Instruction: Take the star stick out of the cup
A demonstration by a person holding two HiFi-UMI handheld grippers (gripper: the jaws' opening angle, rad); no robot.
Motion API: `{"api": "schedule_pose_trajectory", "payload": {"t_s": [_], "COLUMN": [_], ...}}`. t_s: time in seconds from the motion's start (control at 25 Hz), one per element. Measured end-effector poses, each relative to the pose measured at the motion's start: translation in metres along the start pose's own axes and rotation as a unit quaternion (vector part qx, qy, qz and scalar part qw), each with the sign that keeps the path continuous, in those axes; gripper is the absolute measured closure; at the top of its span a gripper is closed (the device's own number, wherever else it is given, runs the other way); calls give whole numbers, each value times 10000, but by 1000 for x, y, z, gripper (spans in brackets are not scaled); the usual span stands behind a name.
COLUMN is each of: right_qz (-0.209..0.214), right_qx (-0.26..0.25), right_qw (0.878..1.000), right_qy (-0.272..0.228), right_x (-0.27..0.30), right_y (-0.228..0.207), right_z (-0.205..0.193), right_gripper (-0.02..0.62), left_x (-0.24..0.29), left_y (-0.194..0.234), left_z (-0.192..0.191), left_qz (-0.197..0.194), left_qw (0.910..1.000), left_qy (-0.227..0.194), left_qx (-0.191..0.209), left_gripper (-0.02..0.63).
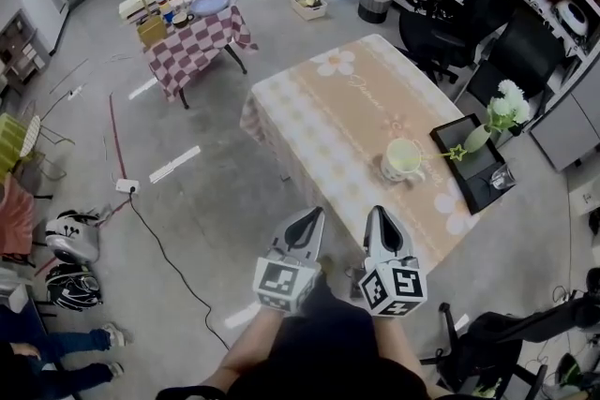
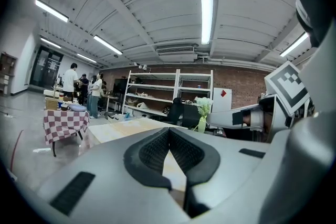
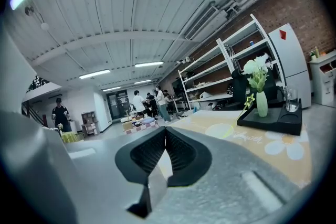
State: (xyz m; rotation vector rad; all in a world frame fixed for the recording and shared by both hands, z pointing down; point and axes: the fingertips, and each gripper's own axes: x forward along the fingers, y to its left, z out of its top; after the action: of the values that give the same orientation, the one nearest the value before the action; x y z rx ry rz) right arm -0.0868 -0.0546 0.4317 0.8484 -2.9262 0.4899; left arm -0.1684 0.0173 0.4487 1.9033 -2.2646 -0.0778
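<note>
A pale yellow cup [image 1: 402, 160] stands on the table with the flowered cloth [image 1: 328, 108], toward its right side. The star stick [image 1: 450, 154] leans out of the cup to the right, its yellow-green star over the black tray. In the right gripper view the star [image 3: 251, 97] shows in front of the vase, and the cup [image 3: 227, 131] is a pale blur on the cloth. My left gripper [image 1: 307, 214] and right gripper [image 1: 379, 213] hover side by side at the table's near edge, well short of the cup. Both are shut and hold nothing [image 2: 169, 131] [image 3: 165, 131].
A black tray [image 1: 467, 136] at the table's right edge carries a vase of white flowers [image 1: 500, 111] and a glass [image 1: 500, 179]. Black chairs [image 1: 487, 14] and shelves stand behind. A checkered table [image 1: 192, 42] and people are at the far left; cables cross the floor.
</note>
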Motion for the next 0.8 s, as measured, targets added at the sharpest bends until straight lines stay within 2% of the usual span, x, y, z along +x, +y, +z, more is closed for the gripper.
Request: {"api": "schedule_pose_trajectory", "payload": {"t_s": [0.8], "right_qz": [-645], "right_qx": [274], "right_qw": [9974], "right_qy": [-151], "right_x": [88], "right_y": [-59], "right_z": [29], "right_gripper": [594], "left_x": [116], "left_y": [29], "left_z": [10], "left_qz": [-689], "left_qw": [9973], "left_qy": [254], "left_qx": [-16], "left_gripper": [597]}}
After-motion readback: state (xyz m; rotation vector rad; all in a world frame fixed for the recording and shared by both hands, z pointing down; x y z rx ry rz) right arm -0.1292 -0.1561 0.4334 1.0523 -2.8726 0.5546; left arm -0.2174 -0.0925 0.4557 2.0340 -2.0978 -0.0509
